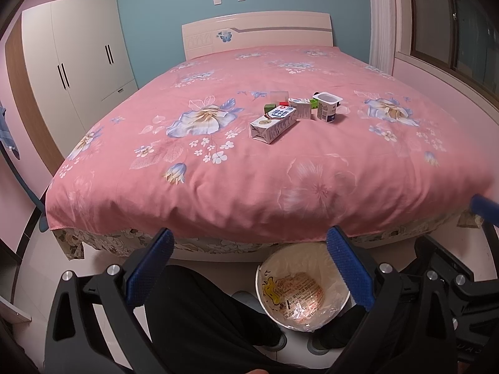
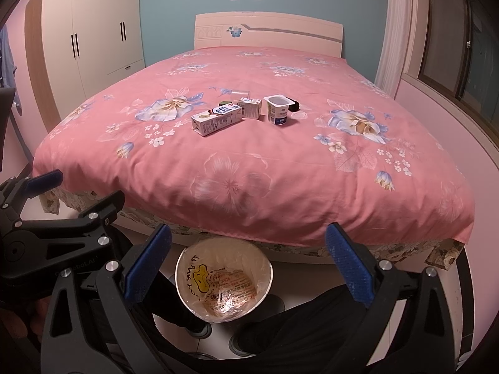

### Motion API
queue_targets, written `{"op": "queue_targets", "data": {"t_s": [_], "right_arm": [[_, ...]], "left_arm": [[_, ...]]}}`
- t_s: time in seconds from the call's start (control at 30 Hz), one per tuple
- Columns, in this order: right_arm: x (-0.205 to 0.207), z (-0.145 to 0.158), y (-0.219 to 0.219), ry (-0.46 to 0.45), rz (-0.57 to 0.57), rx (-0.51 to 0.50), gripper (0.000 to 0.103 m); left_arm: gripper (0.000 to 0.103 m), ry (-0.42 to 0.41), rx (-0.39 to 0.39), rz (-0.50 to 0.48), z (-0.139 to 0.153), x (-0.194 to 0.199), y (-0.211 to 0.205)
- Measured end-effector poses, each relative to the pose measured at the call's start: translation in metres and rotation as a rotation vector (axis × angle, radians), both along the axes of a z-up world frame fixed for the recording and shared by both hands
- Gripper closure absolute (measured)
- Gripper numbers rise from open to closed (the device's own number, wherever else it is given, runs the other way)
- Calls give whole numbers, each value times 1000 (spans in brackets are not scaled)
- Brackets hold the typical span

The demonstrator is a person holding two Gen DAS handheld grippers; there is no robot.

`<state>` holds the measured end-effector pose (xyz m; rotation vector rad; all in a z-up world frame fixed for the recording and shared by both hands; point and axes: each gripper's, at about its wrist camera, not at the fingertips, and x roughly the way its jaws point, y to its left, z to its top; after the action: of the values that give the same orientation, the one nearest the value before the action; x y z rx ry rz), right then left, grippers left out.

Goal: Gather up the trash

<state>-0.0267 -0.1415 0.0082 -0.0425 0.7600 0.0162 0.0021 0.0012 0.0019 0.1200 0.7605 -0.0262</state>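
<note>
Trash lies in a cluster on the pink floral bed: a long milk carton (image 1: 273, 123) (image 2: 216, 120) on its side, a small carton (image 1: 303, 108) (image 2: 250, 107), an upright yogurt cup (image 1: 327, 106) (image 2: 278, 109), a clear plastic cup (image 1: 278, 96) (image 2: 240, 93) and small green boxes (image 1: 270, 107). A lined trash bin (image 1: 304, 286) (image 2: 224, 279) with a wrapper inside stands on the floor at the bed's foot. My left gripper (image 1: 249, 246) is open and empty above the bin. My right gripper (image 2: 248, 243) is open and empty above the bin too.
The bed (image 2: 249, 171) fills the middle of the room, headboard (image 2: 268, 29) at the far wall. A white wardrobe (image 1: 78, 59) stands left. A window sill (image 2: 452, 109) runs along the right. The person's dark trouser legs (image 1: 202, 318) flank the bin.
</note>
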Motion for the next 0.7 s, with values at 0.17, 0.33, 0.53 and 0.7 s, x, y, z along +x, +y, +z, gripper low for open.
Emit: {"op": "queue_targets", "data": {"t_s": [0.17,0.33,0.53,0.7], "right_arm": [[0,0,0,-1,0,-1,6],[0,0,0,3,1,1,6],[0,0,0,2,1,2,6],[0,0,0,2,0,1,6]], "left_arm": [[3,-3,1,0,1,1,0],[3,-4,5,-1,1,1,-1],[3,-8,6,-1,1,2,1],[3,-9,7,0,1,2,1]]}}
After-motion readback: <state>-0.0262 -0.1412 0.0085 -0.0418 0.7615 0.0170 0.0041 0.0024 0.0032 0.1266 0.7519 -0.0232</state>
